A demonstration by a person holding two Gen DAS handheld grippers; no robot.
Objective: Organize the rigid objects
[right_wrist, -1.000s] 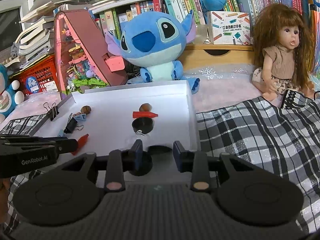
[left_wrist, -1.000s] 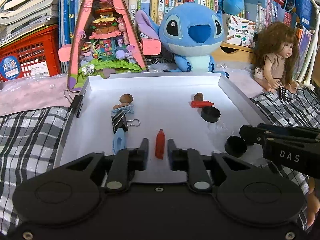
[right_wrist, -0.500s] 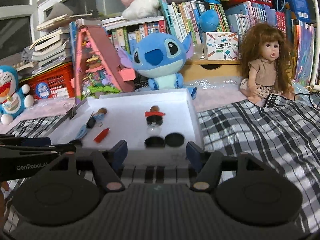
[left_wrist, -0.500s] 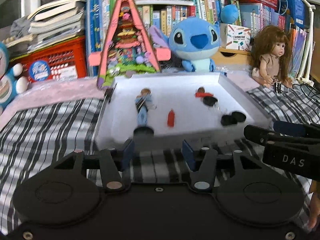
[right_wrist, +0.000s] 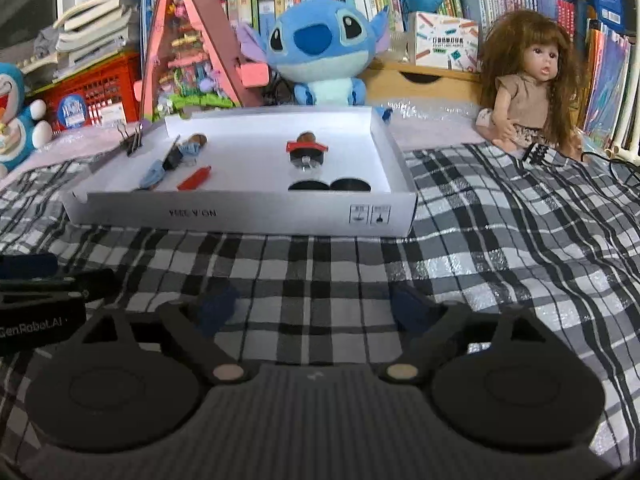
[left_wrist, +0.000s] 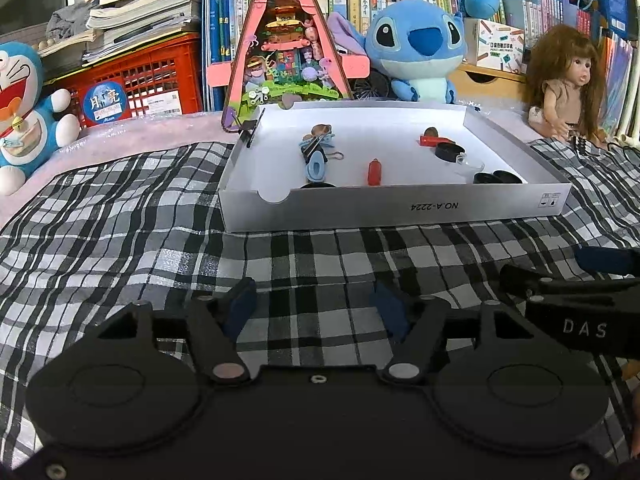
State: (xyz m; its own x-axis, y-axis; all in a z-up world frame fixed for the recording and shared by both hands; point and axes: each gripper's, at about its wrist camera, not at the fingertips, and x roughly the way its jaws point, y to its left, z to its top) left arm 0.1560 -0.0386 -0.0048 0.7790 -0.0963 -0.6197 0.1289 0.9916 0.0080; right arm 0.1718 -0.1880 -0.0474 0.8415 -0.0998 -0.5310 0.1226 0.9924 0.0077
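Both grippers, left (left_wrist: 316,308) and right (right_wrist: 316,308), hang empty over the plaid cloth (left_wrist: 120,208), fingers opening wide, with small items sorted in the white box lid (left_wrist: 392,212), apparently between placements; any further pick needs another reach.

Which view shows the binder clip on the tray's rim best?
The right wrist view: the binder clip stands clear on the white tray rim, wire handles visible. The left wrist view shows that clip as a small dark shape, edge-on.
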